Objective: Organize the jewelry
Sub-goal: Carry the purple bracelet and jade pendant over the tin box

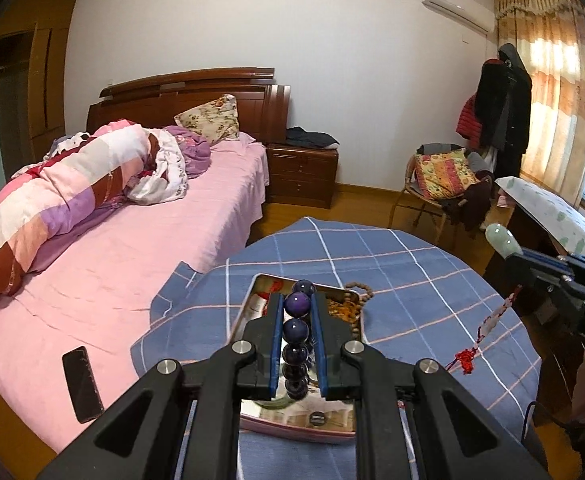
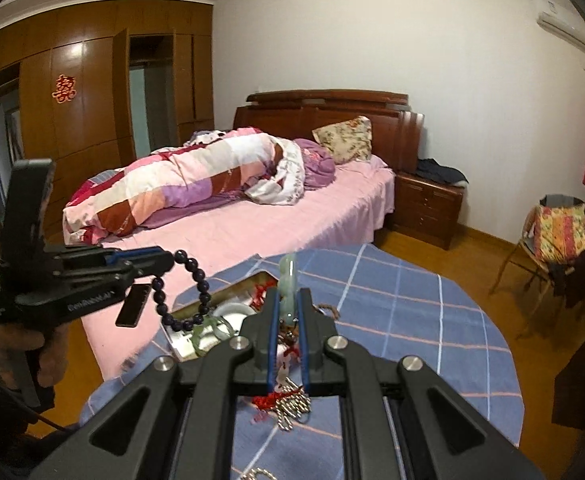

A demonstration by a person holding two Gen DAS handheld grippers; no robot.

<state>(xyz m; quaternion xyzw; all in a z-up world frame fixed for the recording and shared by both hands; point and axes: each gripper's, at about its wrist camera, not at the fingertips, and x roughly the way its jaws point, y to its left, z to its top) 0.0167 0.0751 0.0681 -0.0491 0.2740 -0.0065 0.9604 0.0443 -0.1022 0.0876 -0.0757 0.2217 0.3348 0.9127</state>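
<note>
Both grippers raised over the blue checked tablecloth [image 1: 412,264], each clamped on a piece of jewelry.

The open tin box [image 1: 252,308] is seen on the cloth below, other pieces lying inside. The left gripper [image 1: 297,312] is pitched slightly downward, jaws closed on a purple bead bracelet [image 1: 295,332]; its loop is held edge-on along the fingers and hangs as a ring [image 2: 180,292] in the right view. The right gripper [image 2: 289,308] is likewise tilted, clamped on a pale green jade pendant [image 2: 288,280], long axis pointing forward and up, red tassel [image 1: 468,356] dangling beneath.
</note>
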